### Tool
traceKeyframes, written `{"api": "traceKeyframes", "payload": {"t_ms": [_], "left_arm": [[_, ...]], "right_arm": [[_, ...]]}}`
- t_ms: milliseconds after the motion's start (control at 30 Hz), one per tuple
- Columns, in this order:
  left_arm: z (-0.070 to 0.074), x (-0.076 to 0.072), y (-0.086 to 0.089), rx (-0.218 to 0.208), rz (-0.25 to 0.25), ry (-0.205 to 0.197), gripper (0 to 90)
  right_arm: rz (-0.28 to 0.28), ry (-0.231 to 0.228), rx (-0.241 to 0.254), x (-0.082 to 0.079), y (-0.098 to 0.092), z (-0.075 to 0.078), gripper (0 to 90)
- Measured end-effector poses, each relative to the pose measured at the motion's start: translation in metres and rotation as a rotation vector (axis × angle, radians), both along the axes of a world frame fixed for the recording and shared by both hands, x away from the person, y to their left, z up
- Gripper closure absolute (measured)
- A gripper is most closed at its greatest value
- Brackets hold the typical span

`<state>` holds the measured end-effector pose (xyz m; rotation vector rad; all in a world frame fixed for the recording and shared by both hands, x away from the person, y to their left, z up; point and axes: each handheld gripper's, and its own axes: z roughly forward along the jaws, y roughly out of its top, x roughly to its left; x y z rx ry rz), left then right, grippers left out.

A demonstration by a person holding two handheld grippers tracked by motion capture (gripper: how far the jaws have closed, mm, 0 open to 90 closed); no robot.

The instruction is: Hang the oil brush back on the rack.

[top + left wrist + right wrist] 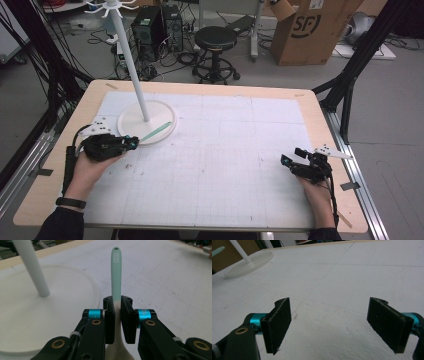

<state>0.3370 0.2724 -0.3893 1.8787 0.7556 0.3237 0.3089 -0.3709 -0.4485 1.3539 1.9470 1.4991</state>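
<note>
Spoon (pixel 116 275) handle pts away over stand base (pixel 131 123) | L tool (pixel 117 312) clamped on it | R tool (pixel 332 325) wide, empty

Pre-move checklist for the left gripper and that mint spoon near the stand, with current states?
1. Left gripper shut on the spoon: ok, jaws clamp it near where the handle widens toward the bowl.
2. Handle end with its hang hole free: ok, it points away from the jaws, unobstructed.
3. Spoon centred and straight in the jaws: ok in the left gripper view.
4. Stand upright, base flat on the mat: ok.
5. Spoon clear of the pole: ok; the handle lies over the base rim, and whether it touches the rim: cannot tell.
6. Right gripper out of the way: ok, open with nothing between its jaws, at the far side of the mat.
</note>
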Motion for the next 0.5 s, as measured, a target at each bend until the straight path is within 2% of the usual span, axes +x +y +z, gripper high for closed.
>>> {"api": "traceKeyframes", "payload": {"t_ms": [300,367,500], "left_arm": [[0.044,-0.01,0.027,-0.056,0.054,-0.046,82.5],[0.058,-0.013,0.034,-0.07,0.064,-0.065,82.5],[0.085,-0.017,0.043,-0.068,0.078,-0.098,82.5]], "right_arm": [[-0.003,0.004,-0.001,-0.001,0.0,0.0,18.7],[-0.003,0.004,-0.001,-0.001,0.0,0.0,18.7],[-0.002,0.004,-0.002,-0.001,0.0,0.0,18.7]]}}
